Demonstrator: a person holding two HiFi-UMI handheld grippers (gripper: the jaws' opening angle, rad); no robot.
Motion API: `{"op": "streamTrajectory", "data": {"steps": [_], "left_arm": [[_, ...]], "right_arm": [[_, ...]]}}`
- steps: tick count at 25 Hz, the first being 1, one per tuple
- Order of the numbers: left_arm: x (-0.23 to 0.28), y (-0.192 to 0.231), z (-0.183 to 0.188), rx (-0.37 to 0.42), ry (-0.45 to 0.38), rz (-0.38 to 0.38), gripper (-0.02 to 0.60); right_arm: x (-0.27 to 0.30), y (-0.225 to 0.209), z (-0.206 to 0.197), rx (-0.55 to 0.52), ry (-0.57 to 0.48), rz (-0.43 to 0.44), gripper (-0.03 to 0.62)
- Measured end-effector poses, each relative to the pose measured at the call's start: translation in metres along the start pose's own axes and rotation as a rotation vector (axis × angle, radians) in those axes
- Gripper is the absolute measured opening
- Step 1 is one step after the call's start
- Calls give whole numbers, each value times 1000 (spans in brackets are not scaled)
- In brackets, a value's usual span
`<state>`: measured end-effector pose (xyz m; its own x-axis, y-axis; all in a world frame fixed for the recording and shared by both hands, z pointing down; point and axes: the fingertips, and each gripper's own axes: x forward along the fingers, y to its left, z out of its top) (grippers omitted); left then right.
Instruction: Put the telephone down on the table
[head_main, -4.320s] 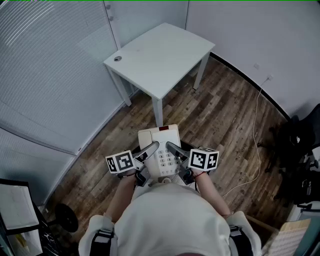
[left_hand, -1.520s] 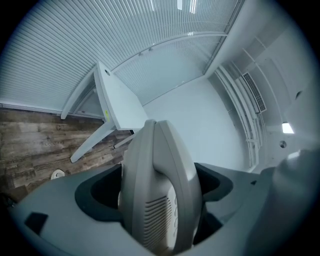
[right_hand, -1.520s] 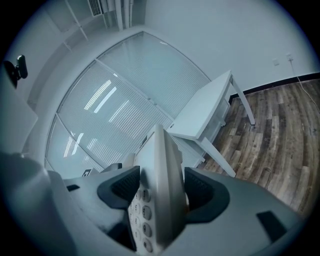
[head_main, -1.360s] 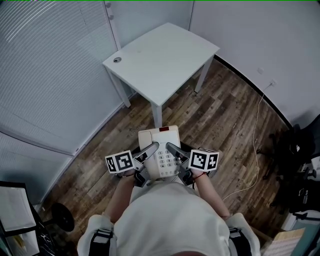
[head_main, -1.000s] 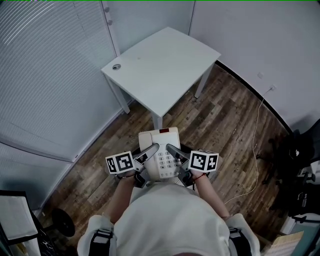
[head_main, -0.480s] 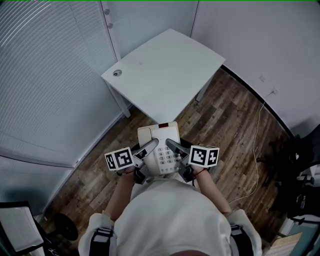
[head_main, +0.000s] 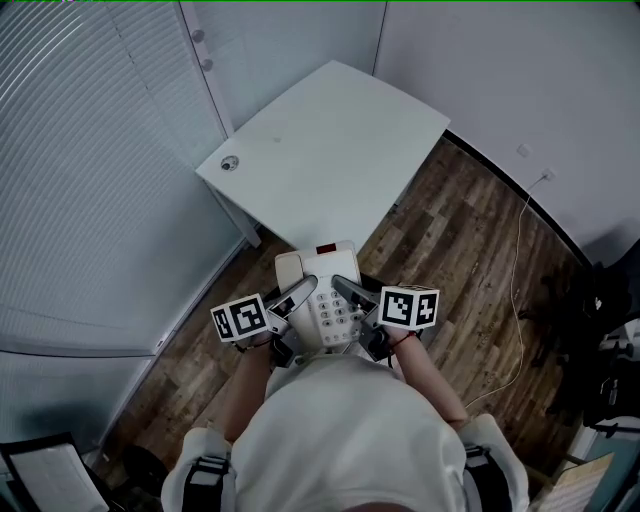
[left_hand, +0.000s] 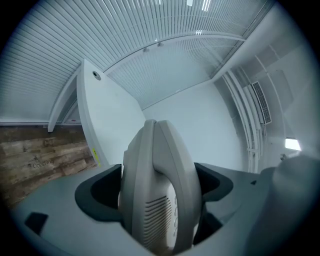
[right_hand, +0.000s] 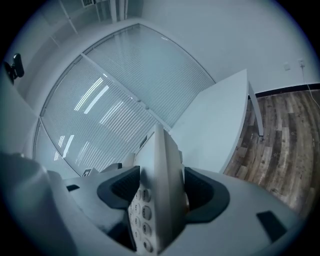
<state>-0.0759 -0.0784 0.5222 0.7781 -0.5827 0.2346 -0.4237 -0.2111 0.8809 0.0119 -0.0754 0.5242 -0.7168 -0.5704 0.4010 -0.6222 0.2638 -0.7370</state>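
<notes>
- A wall of slatted blinds filled the left of the frame, and nothing of the task lay there.
- The left tongs, lower centre-left, were closed narrow on the telephone, on its handset flank. Their own view showed the grey body wedged between both pads.
- The telephone hung in the air at lower centre, above the wooden floor. It was carried between the 2 tongs just ahead of the person's chest, with the keypad facing up.
- The right tongs, lower centre-right, gripped the opposite flank, with the keypad edge between their pads.
- The white bench took the upper centre, bare but for 1 round hole near its left corner. Its near corner met the telephone's far end in the frame, though I could not tell whether they overlapped in height.
- The telephone's long axis pointed up the frame, straight at the bench, with both tongs about equally near. A joint forward carry followed by a level lowering looked called for.
- A thin cable trailed over the floor at the right.
</notes>
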Motion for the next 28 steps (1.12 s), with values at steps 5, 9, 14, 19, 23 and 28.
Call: {"op": "streamTrajectory", "data": {"steps": [5,9,14,19,23,28], "left_arm": [[13,10,23,0,15,-5,425],[22,20,45,3,25,-9,425],[34,33,69,3,35,-17,425],[47,38,90,1,49,-23,425],[53,42,98,-4,57,-26,425],[61,45,102,-5,62,-22,425]], "right_arm": [[20,-5,18,8,-9,-9,288],[40,-8,34,11,-16,-14,288],[62,-14,50,15,-26,-23,288],[76,-18,69,20,-31,-35,288],[83,-21,76,25,-33,-43,288],[87,-27,81,30,-33,-45,288]]}}
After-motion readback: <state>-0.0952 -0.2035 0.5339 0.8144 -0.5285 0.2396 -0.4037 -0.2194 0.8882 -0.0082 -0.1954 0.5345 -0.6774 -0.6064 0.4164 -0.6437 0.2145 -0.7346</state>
